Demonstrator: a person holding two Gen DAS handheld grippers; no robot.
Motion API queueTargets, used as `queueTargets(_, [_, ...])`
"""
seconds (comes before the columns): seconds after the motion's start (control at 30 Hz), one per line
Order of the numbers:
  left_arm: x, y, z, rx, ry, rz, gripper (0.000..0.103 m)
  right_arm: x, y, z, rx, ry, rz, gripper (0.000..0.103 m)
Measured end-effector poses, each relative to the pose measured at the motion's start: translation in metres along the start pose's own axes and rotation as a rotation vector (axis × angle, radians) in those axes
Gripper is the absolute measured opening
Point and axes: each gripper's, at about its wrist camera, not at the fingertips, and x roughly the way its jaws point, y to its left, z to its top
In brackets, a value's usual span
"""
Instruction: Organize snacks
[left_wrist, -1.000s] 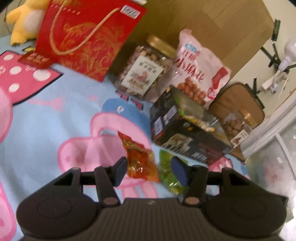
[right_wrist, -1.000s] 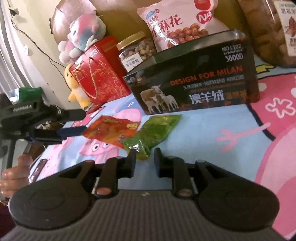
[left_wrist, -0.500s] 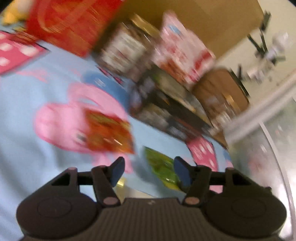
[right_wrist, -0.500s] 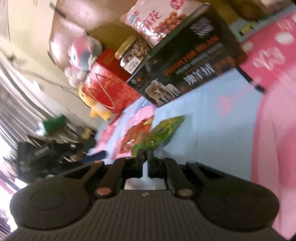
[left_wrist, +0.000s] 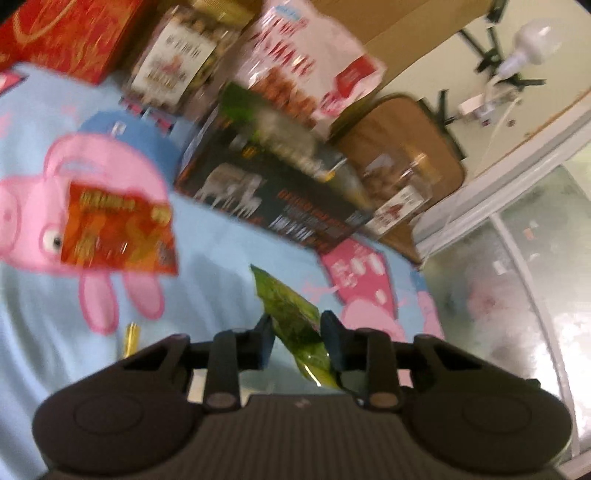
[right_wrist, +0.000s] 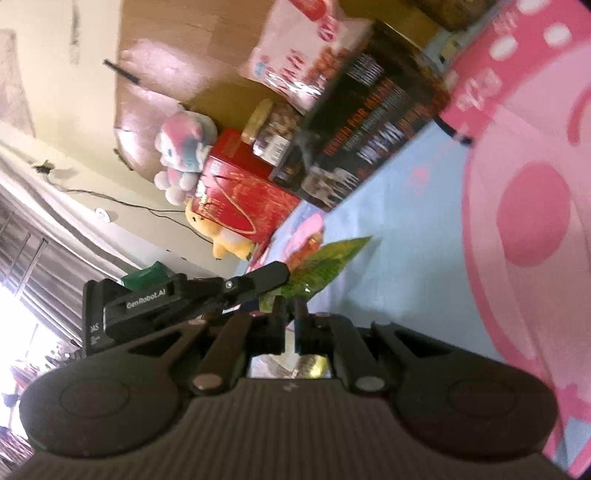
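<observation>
A green snack packet is pinched at its near end by my right gripper, which is shut on it and tilted. The same green packet stands between the fingers of my left gripper, whose jaws are apart around it without clearly pressing it. An orange-red snack packet lies flat on the pink-and-blue cartoon cloth, to the left. The left gripper's body also shows in the right wrist view, beside the green packet.
At the back stand a black box with sheep pictures, a pink-white bag of fried snacks, a clear jar of nuts, a red gift bag and a second jar. Plush toys sit beyond.
My right gripper closed on the green packet, lifted and tilted it. My left gripper swung right from the orange packet and narrowed around the green one.
</observation>
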Motion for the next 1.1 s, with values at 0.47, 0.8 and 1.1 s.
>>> queueTargets(0.47, [0.052,-0.023,0.113,0.145,-0.158,0.117,0.036,0.070,0.047,0.097,-0.422,-0.234,-0.215,0.012])
queueTargets(0.8, [0.017,-0.009,0.085,0.127,-0.192,0.079,0.039,0.040,0.029,0.059,-0.367,-0.248,-0.226,0.013])
queueTargets(1.1, [-0.049,0.040,0.037,0.062,-0.220,0.250,0.046,0.061,0.010,0.032,-0.185,0.000,-0.179,0.027])
